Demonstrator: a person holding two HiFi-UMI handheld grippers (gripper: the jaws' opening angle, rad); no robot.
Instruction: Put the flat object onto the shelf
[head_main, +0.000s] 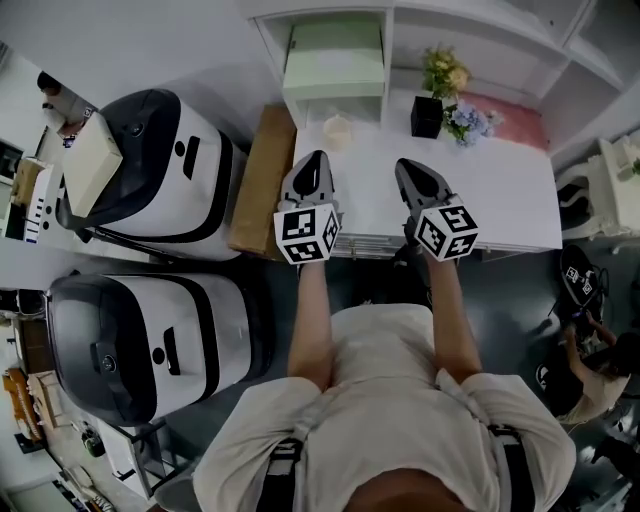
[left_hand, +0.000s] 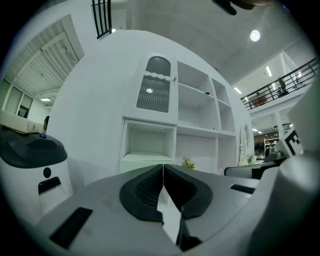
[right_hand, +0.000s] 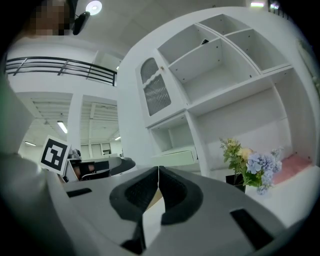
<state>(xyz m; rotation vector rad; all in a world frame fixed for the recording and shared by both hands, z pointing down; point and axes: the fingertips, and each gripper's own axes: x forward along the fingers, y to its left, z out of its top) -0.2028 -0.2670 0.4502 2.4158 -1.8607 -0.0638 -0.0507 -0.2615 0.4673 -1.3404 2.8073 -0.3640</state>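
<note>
The one flat object (head_main: 335, 60), a pale green slab-like box, lies in the low left compartment of the white shelf unit (head_main: 440, 40) at the far edge of the worktop (head_main: 500, 190); the right gripper view shows it in that same compartment (right_hand: 175, 157). Two grippers hang level over the near part of the worktop: the left gripper (head_main: 318, 158) and the right gripper (head_main: 408, 165), each with its jaws pressed together and nothing between them, as their own views confirm (left_hand: 163, 167) (right_hand: 158, 170). On the white worktop stand one black pot (head_main: 426, 116) of yellow and blue flowers (head_main: 462, 118) and one small pale round thing (head_main: 338, 130). One brown board (head_main: 262, 180) lies along the worktop's left edge. Left of it are two white-and-black machines (head_main: 170, 165) (head_main: 150, 335) on a grey floor, the far one carrying one cream box (head_main: 92, 165). Only the head view shows the board. The left gripper view alone shows an arched grille door (left_hand: 156, 90) above the compartment and a railed upper gallery (left_hand: 280, 87) under ceiling lights.
</note>
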